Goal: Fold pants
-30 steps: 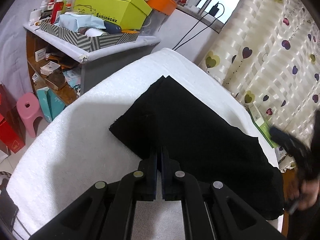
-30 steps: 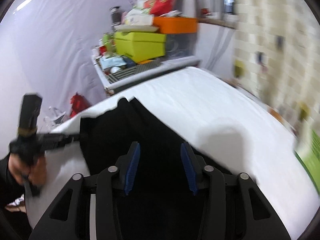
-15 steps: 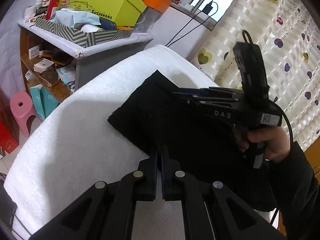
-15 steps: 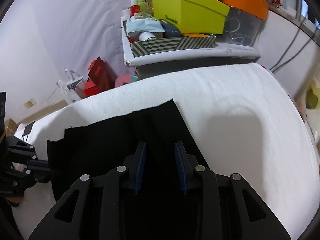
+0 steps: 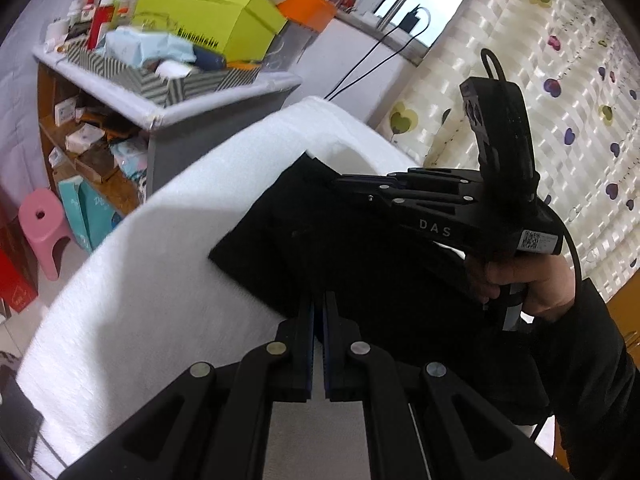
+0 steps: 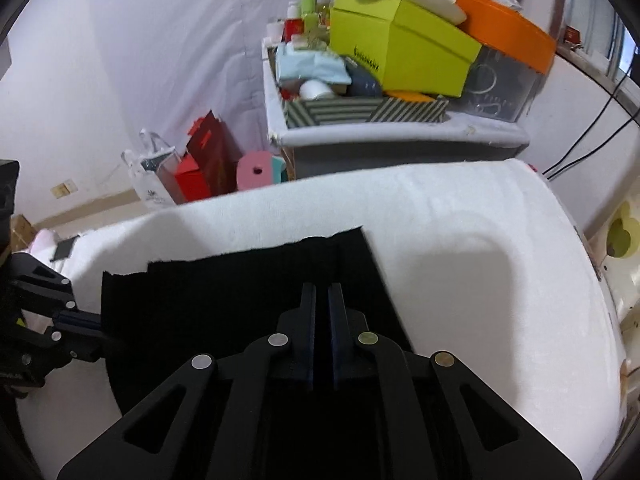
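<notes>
Matt black cloth pants [image 6: 240, 292] lie on a nubby white towelling cover [image 6: 480, 280] — grippers' plastic is matt black.

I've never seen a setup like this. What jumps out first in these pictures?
The black pants spread on a white towel-covered table, in the middle. A hand-held gripper pinches each side: the left at the near edge, the right over the far end. Behind stands a cluttered shelf with a lime-green box.

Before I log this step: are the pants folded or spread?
Folded. The pants lie as a compact black rectangle on the white cover, with stepped layered edges at the far corner.
</notes>
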A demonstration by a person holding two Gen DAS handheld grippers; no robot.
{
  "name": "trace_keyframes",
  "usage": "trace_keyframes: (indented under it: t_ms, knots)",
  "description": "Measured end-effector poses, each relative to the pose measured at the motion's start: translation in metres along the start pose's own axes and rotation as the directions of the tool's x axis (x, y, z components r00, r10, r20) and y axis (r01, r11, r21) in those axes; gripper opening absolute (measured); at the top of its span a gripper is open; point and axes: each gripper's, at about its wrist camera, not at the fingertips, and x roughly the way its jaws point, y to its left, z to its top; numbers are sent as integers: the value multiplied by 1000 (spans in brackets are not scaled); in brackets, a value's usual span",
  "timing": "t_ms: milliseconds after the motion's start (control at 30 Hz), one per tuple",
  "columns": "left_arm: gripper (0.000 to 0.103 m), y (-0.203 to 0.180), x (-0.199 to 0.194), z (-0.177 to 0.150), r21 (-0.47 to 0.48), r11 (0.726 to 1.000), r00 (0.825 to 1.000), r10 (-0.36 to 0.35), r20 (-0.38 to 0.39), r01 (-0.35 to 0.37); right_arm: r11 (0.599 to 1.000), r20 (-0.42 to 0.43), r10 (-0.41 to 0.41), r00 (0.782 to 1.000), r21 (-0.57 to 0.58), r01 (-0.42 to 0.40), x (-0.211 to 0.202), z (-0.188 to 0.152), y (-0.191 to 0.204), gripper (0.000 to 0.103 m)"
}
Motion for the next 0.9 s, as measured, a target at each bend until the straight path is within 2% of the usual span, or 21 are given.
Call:
trace_keyframes:
  t_ms: [167,367,400,500,533,600,700,767,833,900]
  knots:
    - [5,-6,2,14,35,999,999,22,29,-23,998,30,-53,998,46,51,-6,12,-18,5]
    - [5,9,32,19,4,996,996,88,-17,-88,996,-65,-82,995,38,85,36,19,-24,5]
    - [5,11,32,18,-3,997,996,83,-14,-83,995,-53,-82,995,48,85,38,16,-25,5]
    - [5,8,27,17,12,995,995,103,-5,-103,991,-50,-48,998,119,54,35,13,-35,8]
    - [5,8,27,17,10,995,995,102,-14,-102,990,-56,-49,997,129,56,29,12,-37,13]
    - [6,8,24,15,10,995,995,103,-19,-102,985,-10,-87,996,150,88,1,5,-39,14]
    - [7,9,11,15,20,986,986,165,22,-165,963,74,-129,989,247,107,-59,-26,-53,26]
    - [7,15,2,17,0,975,974,222,38,-222,937,101,-178,979,322,137,-104,-66,-59,30]
    - [7,17,-9,17,-5,969,968,246,57,-246,900,76,-268,960,376,222,-140,-112,-55,30]
    - [7,8,-18,16,7,976,974,216,72,-217,856,44,-319,947,442,268,-171,-161,-46,30]
